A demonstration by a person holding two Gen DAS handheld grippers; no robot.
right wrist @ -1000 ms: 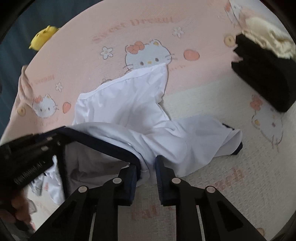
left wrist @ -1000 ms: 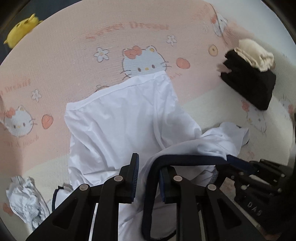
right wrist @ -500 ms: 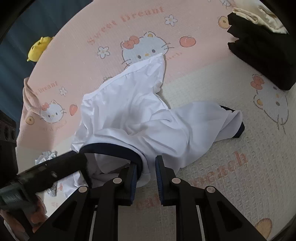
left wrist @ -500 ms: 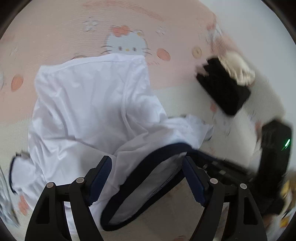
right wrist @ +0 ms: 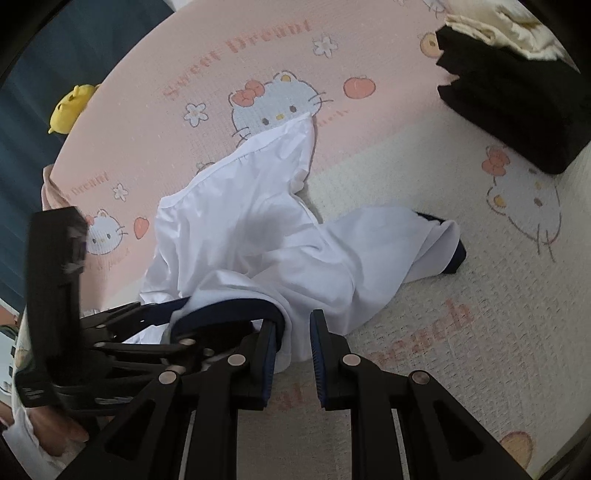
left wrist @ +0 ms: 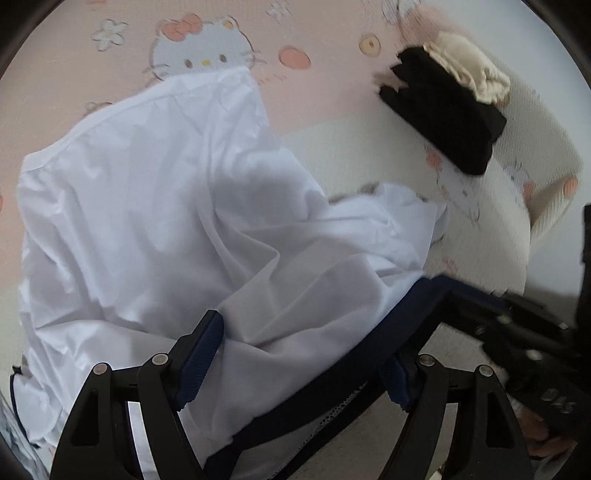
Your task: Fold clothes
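Between the spread jaws of left gripper (left wrist: pixel 306 358): navy collar (left wrist: pixel 343 362), slack, ungripped. On the mat (right wrist: pixel 461 332), white shirt (right wrist: pixel 251 236) rumpled, long axis running away toward far hem. Right gripper (right wrist: pixel 293 354) pinching collar's right end, nearer the cloth.

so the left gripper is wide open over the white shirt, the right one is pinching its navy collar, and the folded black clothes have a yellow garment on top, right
Not quite: the garment on the folded black clothes is cream, not yellow, as the right wrist view shows. The rest holds: the left gripper is wide open over the white shirt, and the right gripper pinches its navy collar.
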